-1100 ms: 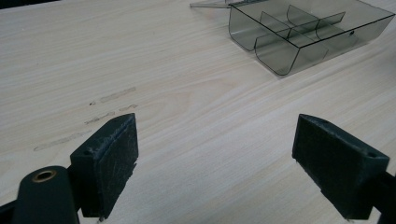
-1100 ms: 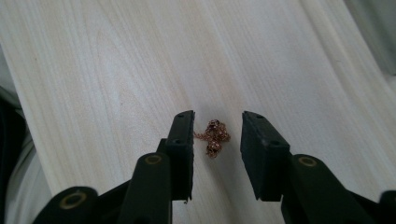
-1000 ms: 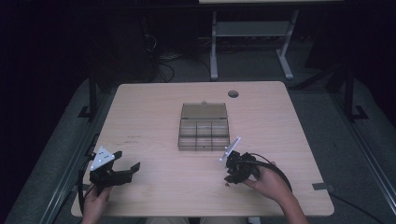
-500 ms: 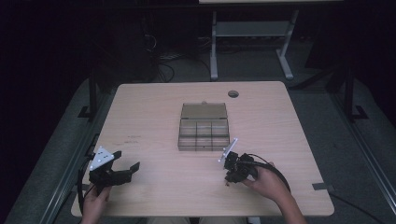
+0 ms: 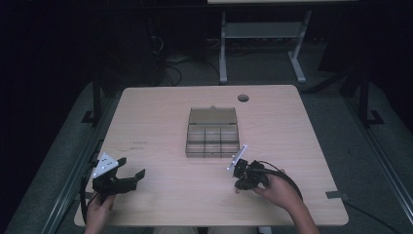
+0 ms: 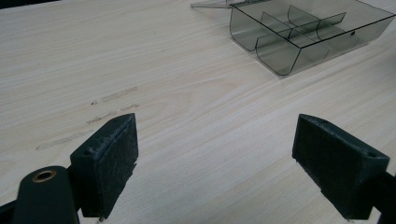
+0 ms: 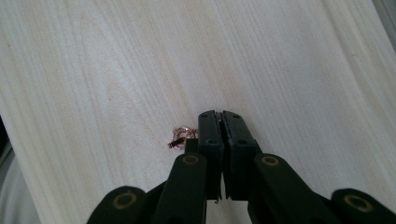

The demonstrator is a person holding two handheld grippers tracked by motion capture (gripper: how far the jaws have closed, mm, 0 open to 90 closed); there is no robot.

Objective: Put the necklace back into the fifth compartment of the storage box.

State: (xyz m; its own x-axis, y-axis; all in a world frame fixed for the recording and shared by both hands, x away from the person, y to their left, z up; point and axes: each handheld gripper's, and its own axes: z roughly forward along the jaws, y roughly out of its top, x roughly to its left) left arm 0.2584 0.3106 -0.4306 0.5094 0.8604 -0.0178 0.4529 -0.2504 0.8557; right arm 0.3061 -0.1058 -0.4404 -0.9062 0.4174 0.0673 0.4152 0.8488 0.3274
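Observation:
A clear grey compartment box [image 5: 213, 141] stands open mid-table with its lid [image 5: 213, 116] laid flat behind it; the box [image 6: 303, 35] also appears at the top right of the left gripper view. My left gripper [image 5: 132, 167] rests near the table's front left, its jaws wide apart over bare wood [image 6: 212, 163]. My right gripper [image 5: 237, 187] points down at the table just in front of the box, jaws pressed together [image 7: 218, 115]. A tiny coppery ring-shaped piece [image 7: 179, 137] lies against the outer side of its left jaw, not between the jaws.
The wooden table [image 5: 160, 112] has a round cable hole [image 5: 243, 98] at the back right and faint scuff marks [image 6: 112, 95] on its left half. A strip of tape [image 5: 336, 195] sits at the front right edge. A white stand [image 5: 258, 36] rises behind the table.
My right gripper has shifted slightly left and dipped lower toward the tabletop. The left gripper has stayed put and open.

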